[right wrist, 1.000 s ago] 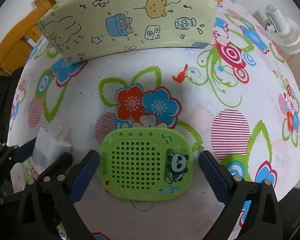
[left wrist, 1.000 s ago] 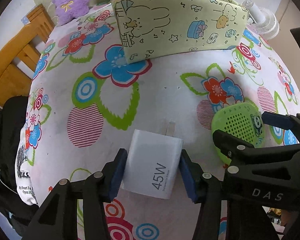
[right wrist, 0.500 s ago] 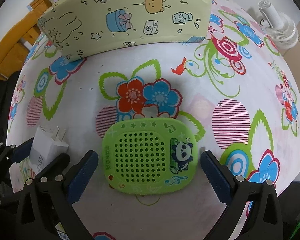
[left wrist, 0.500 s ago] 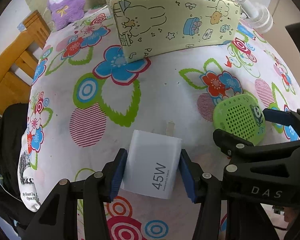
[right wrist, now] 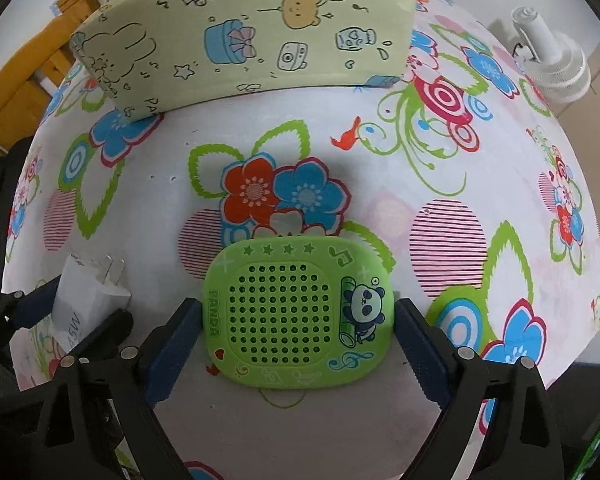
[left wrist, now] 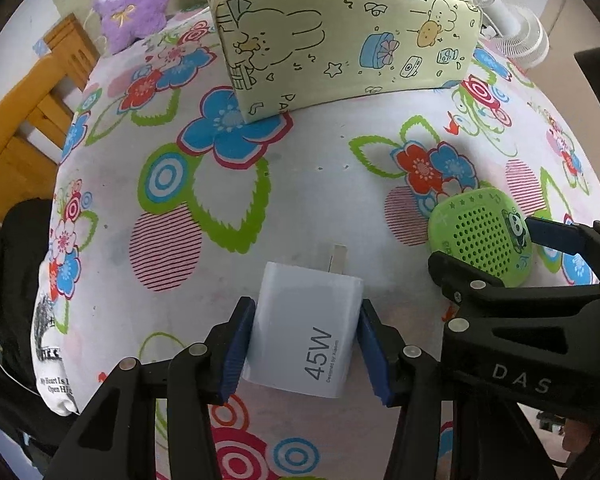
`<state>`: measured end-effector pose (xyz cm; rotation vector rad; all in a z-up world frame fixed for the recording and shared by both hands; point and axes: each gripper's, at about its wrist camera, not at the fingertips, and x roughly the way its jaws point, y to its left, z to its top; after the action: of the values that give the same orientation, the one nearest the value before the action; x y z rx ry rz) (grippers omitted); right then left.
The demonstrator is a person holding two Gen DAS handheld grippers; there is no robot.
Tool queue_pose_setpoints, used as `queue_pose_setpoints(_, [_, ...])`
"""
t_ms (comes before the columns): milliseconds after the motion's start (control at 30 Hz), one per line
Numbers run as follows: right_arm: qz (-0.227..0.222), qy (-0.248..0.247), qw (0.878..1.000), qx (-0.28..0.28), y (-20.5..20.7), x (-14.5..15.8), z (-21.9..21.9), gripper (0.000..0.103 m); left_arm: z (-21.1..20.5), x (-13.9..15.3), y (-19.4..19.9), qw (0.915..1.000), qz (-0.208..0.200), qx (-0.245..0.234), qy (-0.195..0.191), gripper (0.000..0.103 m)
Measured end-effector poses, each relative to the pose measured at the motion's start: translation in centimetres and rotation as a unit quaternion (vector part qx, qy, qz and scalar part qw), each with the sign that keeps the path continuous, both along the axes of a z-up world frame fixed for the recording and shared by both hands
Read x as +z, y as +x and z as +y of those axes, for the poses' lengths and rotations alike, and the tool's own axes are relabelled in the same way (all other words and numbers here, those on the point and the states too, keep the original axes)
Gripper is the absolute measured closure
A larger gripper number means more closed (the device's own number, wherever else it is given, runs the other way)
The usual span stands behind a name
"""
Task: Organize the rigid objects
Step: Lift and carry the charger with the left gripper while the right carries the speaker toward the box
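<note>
The left hand-held gripper (left wrist: 306, 344) still clamped the white charger (left wrist: 306, 334) on the desk (left wrist: 320, 184). The right hand-held gripper (right wrist: 298, 328) was closing around the green speaker (right wrist: 298, 312), pads at its sides, so both looked nearly ready to lift toward the storage box (left wrist: 340, 36) beyond.

There was one white charger (left wrist: 306, 336) at lower centre, one green panda speaker (right wrist: 298, 314) at lower centre of the right wrist view, one yellow-green cartoon-print box (left wrist: 340, 44) at the top, one purple plush toy (left wrist: 128, 4) upper left, one white fan (right wrist: 552, 60) upper right, and two grippers.
</note>
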<state>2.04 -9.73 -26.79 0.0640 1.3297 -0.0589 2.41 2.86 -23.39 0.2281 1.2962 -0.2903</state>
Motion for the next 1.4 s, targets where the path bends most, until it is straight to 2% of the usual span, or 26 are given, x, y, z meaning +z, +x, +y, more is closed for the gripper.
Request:
queue_pose_setpoints(667, [-0.023,-0.003,1.0,-0.012,2.4,3.8,-1.5,0.008,-1.9,2.9,2.9,0.9997,-0.014,0.003,-0.019,0.053])
queue_pose_setpoints(1400, [-0.061,0.008,0.998,-0.015,4.0,10.4,-1.7,0.008,-1.9,8.8,4.8,0.9983,-0.047,0.019,-0.029,0.053])
